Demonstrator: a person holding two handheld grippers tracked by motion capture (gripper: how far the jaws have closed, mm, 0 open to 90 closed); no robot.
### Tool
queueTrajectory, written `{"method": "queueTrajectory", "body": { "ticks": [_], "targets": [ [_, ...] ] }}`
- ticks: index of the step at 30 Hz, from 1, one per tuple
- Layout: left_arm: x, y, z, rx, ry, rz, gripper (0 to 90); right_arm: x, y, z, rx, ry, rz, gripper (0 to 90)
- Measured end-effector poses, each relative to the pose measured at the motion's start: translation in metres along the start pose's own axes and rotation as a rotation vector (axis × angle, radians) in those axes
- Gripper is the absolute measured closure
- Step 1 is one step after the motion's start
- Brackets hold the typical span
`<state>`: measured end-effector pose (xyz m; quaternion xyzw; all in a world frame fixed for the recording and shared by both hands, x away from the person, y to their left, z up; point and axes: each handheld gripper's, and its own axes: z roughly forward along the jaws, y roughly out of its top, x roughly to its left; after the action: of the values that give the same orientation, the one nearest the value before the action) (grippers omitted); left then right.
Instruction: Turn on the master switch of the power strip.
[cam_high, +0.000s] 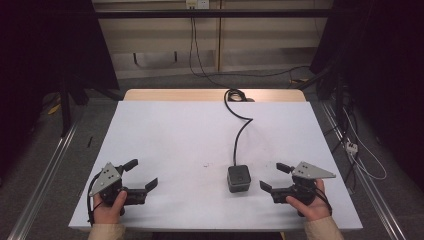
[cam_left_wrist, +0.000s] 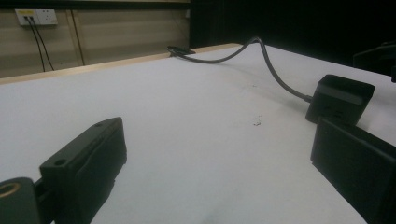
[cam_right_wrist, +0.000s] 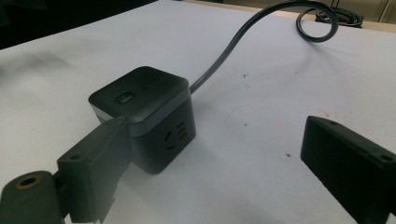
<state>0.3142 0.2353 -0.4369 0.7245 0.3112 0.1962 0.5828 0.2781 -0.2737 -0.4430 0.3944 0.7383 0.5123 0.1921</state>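
Right gripper (cam_high: 274, 176) hangs with jaws wide apart just at three o'clock of the black socket cube (cam_high: 239, 178) near the table's (cam_high: 165, 130) front, and I judge it rigid, smooth-sided, moderately heavy, cable-tethered (cam_high: 240, 135), best pinched across opposite flat faces.

Overhead forward-down, two low close views, sharing socket cube (cam_high: 239, 178)

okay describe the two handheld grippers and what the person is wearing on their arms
Both the left gripper and right gripper are black, with two blocky jaws and a grey three-cornered plate on top. A black cable trails from each. Beige sleeves cover the forearms.
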Motion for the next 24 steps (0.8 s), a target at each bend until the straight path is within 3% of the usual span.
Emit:
{"method": "queueTrajectory", "body": {
  "ticks": [24],
  "targets": [
    [-0.001,0.0,0.001,0.003,0.0,-0.001,3.2,-0.01,-0.007,-0.014,0.006,-0.042,0.009,9.2]
  ]
}}
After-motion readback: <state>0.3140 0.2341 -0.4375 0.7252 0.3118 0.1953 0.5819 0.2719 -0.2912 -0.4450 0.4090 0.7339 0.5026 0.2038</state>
